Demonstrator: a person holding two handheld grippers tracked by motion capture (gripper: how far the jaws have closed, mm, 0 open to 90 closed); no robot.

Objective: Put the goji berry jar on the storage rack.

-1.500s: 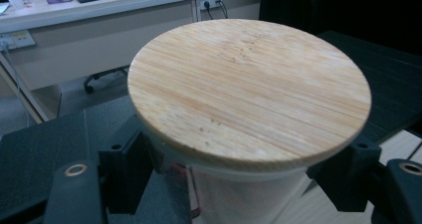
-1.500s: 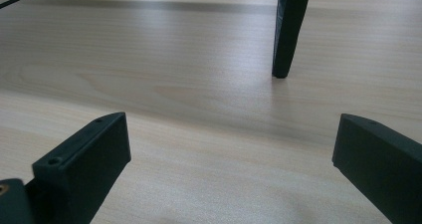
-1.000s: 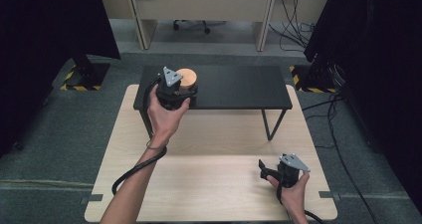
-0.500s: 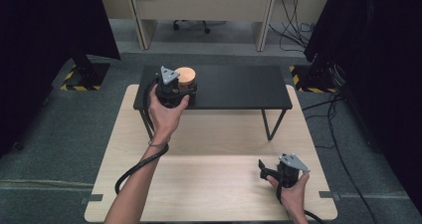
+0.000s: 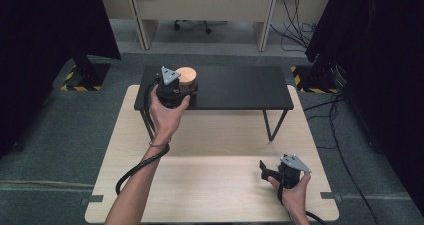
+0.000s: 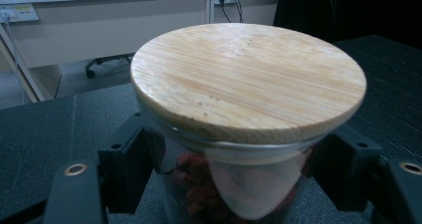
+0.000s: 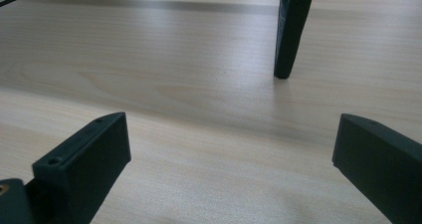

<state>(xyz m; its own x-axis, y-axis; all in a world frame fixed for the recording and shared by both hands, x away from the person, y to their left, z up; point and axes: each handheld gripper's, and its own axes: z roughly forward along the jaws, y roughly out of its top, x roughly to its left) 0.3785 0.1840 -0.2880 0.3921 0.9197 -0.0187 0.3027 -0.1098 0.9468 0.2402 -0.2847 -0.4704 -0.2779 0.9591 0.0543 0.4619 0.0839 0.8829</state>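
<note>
Wooden and round, the lid (image 6: 248, 79) of a glass jar (image 5: 186, 80) sits right in front of the left tongs (image 5: 176, 87). Since a moment ago the left hand (image 5: 165, 112) has pushed the left tongs a little farther onto the black shelf (image 5: 240, 87), closer around the jar. The right tongs (image 5: 266, 169) have stayed in the same spot.

The jar stands on the left part of the black shelf, which stands on the light wood worktop (image 5: 210, 185). The jar is between the two left jaws, one on each side. They look like they touch the glass, but a tight pinch cannot be told. Something red is inside.

The right tongs are spread wide, low over the worktop, holding nothing.
</note>
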